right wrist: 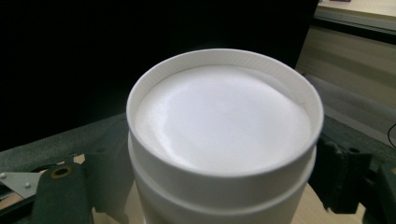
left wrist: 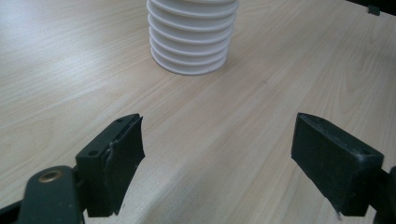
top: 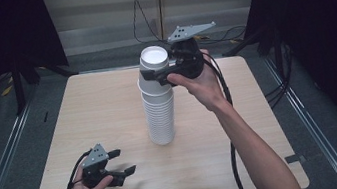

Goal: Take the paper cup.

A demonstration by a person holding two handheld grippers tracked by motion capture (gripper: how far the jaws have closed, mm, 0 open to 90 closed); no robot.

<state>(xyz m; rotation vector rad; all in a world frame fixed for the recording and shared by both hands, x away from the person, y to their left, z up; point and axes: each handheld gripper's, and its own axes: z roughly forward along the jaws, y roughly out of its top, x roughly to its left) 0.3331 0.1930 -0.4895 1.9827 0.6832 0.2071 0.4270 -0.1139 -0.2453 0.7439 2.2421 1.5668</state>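
Ideally the right gripper point(top: 164, 77), clamped on the top cup point(top: 154, 63), lifts straight up off the stack point(top: 160, 113); the left gripper point(top: 120, 163) rests with jaws apart.

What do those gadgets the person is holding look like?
Each hand grips a black handheld tongs: the left tongs and the right tongs. Both have two chunky, blocky black jaws, a grey three-cornered plate dotted with small holes on top, and a black cable trailing back. The forearms are bare, with no sleeves showing.
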